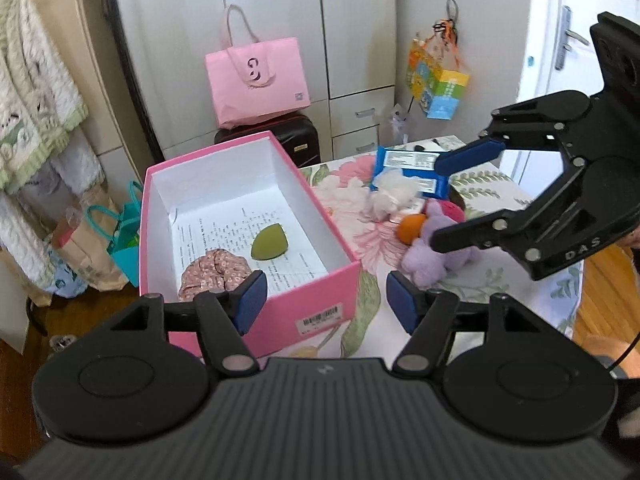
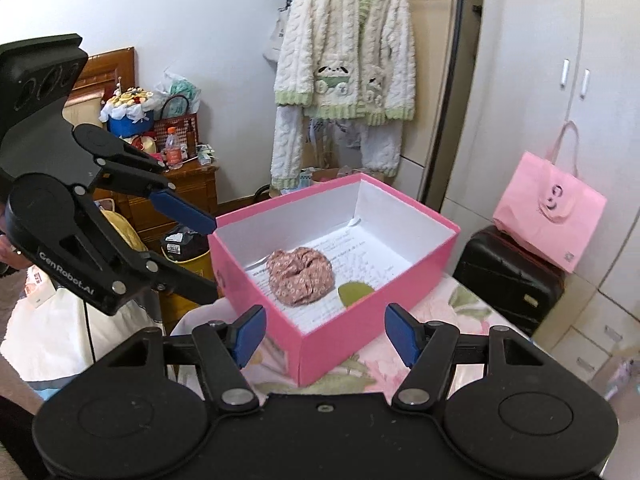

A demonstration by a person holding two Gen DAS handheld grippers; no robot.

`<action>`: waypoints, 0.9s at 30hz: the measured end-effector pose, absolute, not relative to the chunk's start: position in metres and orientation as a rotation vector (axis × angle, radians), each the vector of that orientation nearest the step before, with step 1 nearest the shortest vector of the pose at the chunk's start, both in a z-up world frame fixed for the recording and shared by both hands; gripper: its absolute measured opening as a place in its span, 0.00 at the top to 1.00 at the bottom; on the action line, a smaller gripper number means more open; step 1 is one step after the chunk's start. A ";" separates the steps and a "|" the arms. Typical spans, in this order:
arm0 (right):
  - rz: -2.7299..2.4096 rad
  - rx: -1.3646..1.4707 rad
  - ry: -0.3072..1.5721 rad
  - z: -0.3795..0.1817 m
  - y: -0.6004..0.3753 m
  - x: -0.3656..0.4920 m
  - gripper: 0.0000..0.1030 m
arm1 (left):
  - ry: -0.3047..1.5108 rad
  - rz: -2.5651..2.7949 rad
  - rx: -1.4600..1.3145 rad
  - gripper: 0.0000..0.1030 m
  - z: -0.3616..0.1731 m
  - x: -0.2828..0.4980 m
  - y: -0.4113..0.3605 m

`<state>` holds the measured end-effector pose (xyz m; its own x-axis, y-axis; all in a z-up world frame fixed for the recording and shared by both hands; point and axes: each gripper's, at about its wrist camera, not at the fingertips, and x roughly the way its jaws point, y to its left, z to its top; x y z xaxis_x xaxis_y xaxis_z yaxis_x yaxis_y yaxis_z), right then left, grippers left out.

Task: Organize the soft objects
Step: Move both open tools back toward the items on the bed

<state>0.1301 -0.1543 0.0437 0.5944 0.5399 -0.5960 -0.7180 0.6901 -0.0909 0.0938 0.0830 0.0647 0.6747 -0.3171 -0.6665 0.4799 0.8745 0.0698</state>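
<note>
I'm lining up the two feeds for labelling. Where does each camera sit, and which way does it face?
Left wrist: on the left gripper, looking over the pink box toward the wardrobe; the right gripper shows at right.
Right wrist: on the right gripper, facing the pink box and a hanging cardigan; the left gripper shows at left.
Shared: box, scrunchie, green sponge, pink bag.

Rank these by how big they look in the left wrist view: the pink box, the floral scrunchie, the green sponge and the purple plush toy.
1. pink box
2. purple plush toy and floral scrunchie: too alike to rank
3. green sponge
</note>
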 end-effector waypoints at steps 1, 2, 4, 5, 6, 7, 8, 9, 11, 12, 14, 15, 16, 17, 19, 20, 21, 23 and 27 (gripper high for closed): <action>0.743 -0.339 0.570 0.043 -0.159 0.124 0.30 | 0.689 -0.454 0.260 0.30 0.065 0.089 0.080; 0.738 -0.339 0.569 0.042 -0.164 0.117 0.30 | 0.680 -0.456 0.270 0.29 0.066 0.084 0.078; 0.727 -0.337 0.566 0.040 -0.174 0.103 0.29 | 0.668 -0.466 0.291 0.29 0.067 0.075 0.072; 0.724 -0.333 0.567 0.039 -0.179 0.098 0.28 | 0.664 -0.471 0.297 0.28 0.067 0.071 0.069; 0.719 -0.327 0.569 0.037 -0.185 0.092 0.28 | 0.661 -0.479 0.303 0.27 0.067 0.067 0.066; 0.710 -0.322 0.574 0.035 -0.191 0.088 0.28 | 0.657 -0.487 0.308 0.25 0.066 0.063 0.062; 0.700 -0.317 0.580 0.033 -0.196 0.085 0.28 | 0.655 -0.496 0.313 0.25 0.065 0.059 0.059; 0.686 -0.312 0.584 0.030 -0.201 0.081 0.27 | 0.655 -0.507 0.318 0.24 0.063 0.056 0.054; 0.659 -0.300 0.591 0.025 -0.212 0.074 0.26 | 0.658 -0.532 0.333 0.22 0.059 0.050 0.044; 0.648 -0.296 0.595 0.021 -0.217 0.071 0.26 | 0.661 -0.547 0.343 0.21 0.055 0.049 0.038; 0.631 -0.296 0.603 0.014 -0.226 0.065 0.23 | 0.665 -0.571 0.361 0.20 0.049 0.044 0.028; 0.622 -0.294 0.606 0.010 -0.230 0.062 0.23 | 0.665 -0.586 0.369 0.19 0.046 0.043 0.023; 0.615 -0.289 0.611 0.006 -0.234 0.060 0.21 | 0.664 -0.602 0.377 0.18 0.044 0.042 0.018; 0.607 -0.285 0.620 0.002 -0.237 0.060 0.20 | 0.664 -0.612 0.381 0.18 0.041 0.042 0.012; 0.595 -0.285 0.628 -0.007 -0.242 0.059 0.20 | 0.661 -0.615 0.363 0.18 0.038 0.043 0.004; 0.593 -0.286 0.630 -0.012 -0.245 0.059 0.20 | 0.660 -0.619 0.350 0.18 0.036 0.045 0.001; 0.589 -0.289 0.631 -0.017 -0.247 0.058 0.20 | 0.667 -0.633 0.340 0.18 0.033 0.047 -0.003; 0.576 -0.294 0.630 -0.026 -0.249 0.061 0.19 | 0.703 -0.663 0.325 0.18 0.027 0.055 -0.012; 0.564 -0.329 0.604 -0.044 -0.252 0.068 0.19 | 0.765 -0.700 0.266 0.18 0.014 0.073 -0.023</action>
